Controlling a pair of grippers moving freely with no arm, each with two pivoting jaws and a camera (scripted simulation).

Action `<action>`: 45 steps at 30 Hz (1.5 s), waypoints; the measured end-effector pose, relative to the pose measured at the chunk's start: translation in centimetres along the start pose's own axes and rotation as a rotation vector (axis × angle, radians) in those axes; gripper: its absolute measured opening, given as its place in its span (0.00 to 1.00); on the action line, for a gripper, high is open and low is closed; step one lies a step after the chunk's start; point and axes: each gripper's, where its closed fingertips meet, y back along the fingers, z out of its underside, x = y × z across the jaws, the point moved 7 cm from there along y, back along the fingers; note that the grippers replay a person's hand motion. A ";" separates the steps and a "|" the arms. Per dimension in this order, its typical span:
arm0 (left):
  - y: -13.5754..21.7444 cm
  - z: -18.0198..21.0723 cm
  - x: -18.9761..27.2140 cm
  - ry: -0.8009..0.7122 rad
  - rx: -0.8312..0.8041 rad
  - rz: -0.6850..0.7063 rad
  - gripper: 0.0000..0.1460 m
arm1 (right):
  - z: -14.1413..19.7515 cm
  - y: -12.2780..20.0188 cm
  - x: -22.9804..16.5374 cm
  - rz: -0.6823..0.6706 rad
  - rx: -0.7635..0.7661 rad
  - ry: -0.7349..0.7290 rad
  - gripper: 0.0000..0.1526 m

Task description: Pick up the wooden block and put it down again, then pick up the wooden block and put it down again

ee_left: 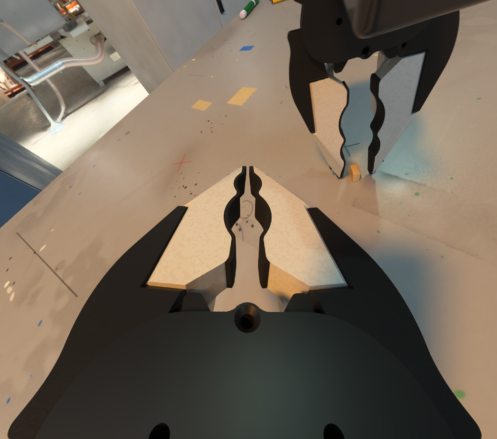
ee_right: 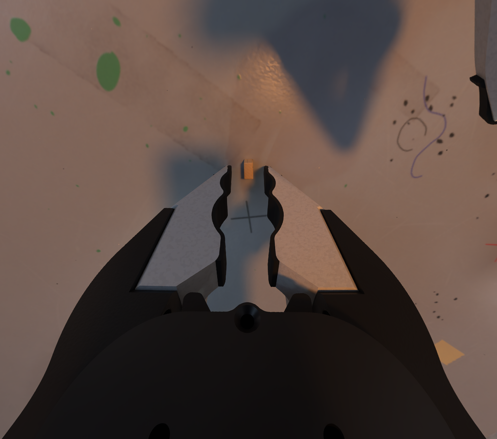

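Wooden block [ee_right: 248, 169], small, upright on the desk [ee_right: 80, 184] at 12 o'clock of the right gripper [ee_right: 247, 170], whose jaws stand apart astride it, untouching, seemingly positioned to grasp; left gripper [ee_left: 247, 169] idle, jaws nearly together, empty.

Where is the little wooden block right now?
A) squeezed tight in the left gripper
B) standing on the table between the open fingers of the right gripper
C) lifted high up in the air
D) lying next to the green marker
B: the wooden block stands on the table in the gap between the fingertips of the right gripper, with space on both sides.
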 end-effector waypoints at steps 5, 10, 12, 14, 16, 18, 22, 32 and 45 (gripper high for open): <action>0.1 -0.1 -0.1 0.002 0.004 -0.003 0.01 | 0.0 0.0 0.2 -0.024 -0.008 -0.032 0.15; 0.1 -0.1 -0.1 0.006 0.005 -0.002 0.01 | -0.1 0.0 0.1 0.000 -0.007 -0.024 0.14; 0.1 -0.1 -0.2 0.008 0.007 -0.003 0.01 | 0.1 0.0 0.0 0.015 0.019 -0.023 0.14; 0.2 -0.1 -0.2 0.013 0.008 -0.003 0.01 | 0.4 0.0 -0.1 0.017 0.041 -0.030 0.13; 0.1 -0.1 -0.3 0.017 0.008 -0.001 0.01 | 0.6 0.1 -0.2 0.026 0.049 -0.025 0.13; 0.1 0.0 -0.3 0.020 0.007 0.000 0.01 | 0.7 0.3 -0.3 0.037 0.050 -0.021 0.13; 0.1 0.0 -0.3 0.019 0.006 -0.001 0.01 | 0.4 1.0 -0.7 0.056 0.061 -0.005 0.13; 0.1 0.1 -0.4 0.022 0.005 -0.002 0.01 | 0.1 0.0 -0.5 0.051 0.060 -0.006 0.13; 0.2 0.0 -0.4 0.021 0.009 0.000 0.01 | 0.0 0.1 -0.5 0.065 0.040 -0.007 0.04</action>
